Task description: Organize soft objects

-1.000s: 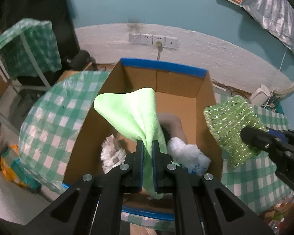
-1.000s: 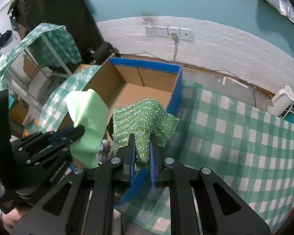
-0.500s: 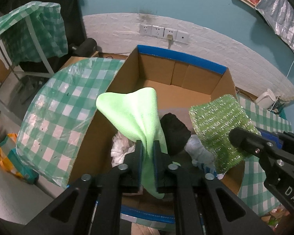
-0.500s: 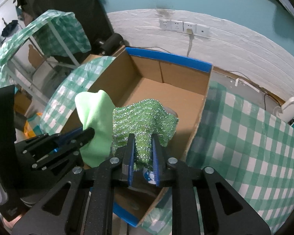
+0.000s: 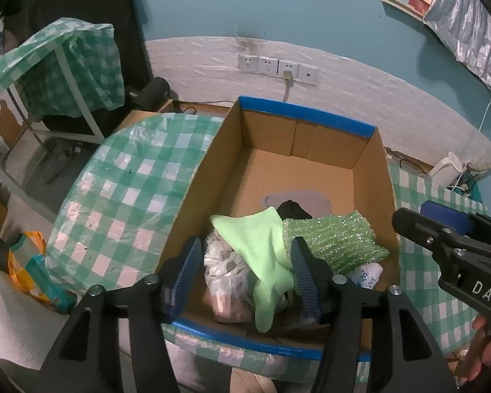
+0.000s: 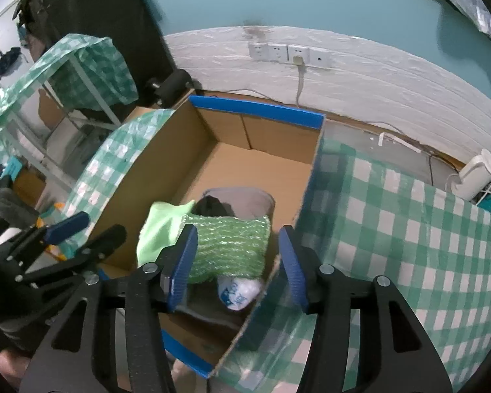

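Note:
An open cardboard box [image 5: 306, 116] with blue-taped rims holds a pile of soft things. My left gripper [image 5: 245, 275] hangs over the box's near end, its jaws opening. The light green cloth [image 5: 262, 249] lies loose on the pile between them, gripped by neither pad. My right gripper [image 6: 235, 268] is also opening over the box [image 6: 255, 108]. The sparkly green scouring cloth [image 6: 229, 245] rests free between its pads, beside the light green cloth [image 6: 160, 226]. In each view the other gripper shows at the edge: the right gripper [image 5: 442, 239] and the left gripper [image 6: 81, 235].
Under the cloths lie a white plastic bag [image 6: 237, 291], a black item [image 6: 209, 204] and a grey piece [image 6: 248, 199]. A green checked tablecloth [image 6: 409, 229] flanks the box. A white appliance [image 6: 474, 177] stands far right. An orange bag [image 5: 26, 262] lies low left.
Both grippers moved over the box and went from shut to open. The light green cloth and the sparkly cloth left their pads and dropped onto the pile inside.

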Demonstrator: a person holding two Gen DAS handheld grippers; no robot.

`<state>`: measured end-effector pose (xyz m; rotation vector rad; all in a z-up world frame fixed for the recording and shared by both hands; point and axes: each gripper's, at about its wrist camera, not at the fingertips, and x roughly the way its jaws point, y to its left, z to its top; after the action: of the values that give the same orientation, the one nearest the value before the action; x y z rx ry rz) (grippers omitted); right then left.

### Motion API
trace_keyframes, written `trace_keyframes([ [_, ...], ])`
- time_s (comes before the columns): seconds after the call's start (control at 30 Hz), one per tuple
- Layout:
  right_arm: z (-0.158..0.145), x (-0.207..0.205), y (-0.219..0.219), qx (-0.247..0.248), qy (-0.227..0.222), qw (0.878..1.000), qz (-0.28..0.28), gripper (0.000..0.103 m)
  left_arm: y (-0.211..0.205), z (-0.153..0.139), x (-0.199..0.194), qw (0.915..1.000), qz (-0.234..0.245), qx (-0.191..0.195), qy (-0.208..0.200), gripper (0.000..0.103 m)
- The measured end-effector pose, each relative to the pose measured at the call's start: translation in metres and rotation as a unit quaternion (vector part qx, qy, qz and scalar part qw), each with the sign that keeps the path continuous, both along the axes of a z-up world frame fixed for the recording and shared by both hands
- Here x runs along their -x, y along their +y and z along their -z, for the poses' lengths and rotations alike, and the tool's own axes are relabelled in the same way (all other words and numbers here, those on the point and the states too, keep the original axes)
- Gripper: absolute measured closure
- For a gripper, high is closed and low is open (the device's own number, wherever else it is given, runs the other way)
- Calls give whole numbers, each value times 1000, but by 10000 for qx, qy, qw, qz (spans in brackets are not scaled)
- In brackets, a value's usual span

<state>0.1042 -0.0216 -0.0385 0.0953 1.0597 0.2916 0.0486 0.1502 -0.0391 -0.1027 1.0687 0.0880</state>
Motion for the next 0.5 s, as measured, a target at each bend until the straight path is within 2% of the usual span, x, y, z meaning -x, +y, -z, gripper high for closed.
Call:
trace_keyframes([
  [0.17, -13, 11, -10, 14, -87, 9999, 78, 49, 0, -11, 6, 9999, 39, 75, -100, 39],
  [0.23, -20, 15, -14, 40, -140, 9998, 127, 47, -3, -15, 9, 9998, 101, 64, -130, 33],
  [0.37, -33, 24, -22, 120, -243, 9994, 201, 41, -10, -22, 13, 9996, 256, 3, -132, 32],
  [0.5, -44, 32, -29, 102, -337, 9990, 277, 41, -15, -30, 17, 9992, 368, 37, -144, 22],
])
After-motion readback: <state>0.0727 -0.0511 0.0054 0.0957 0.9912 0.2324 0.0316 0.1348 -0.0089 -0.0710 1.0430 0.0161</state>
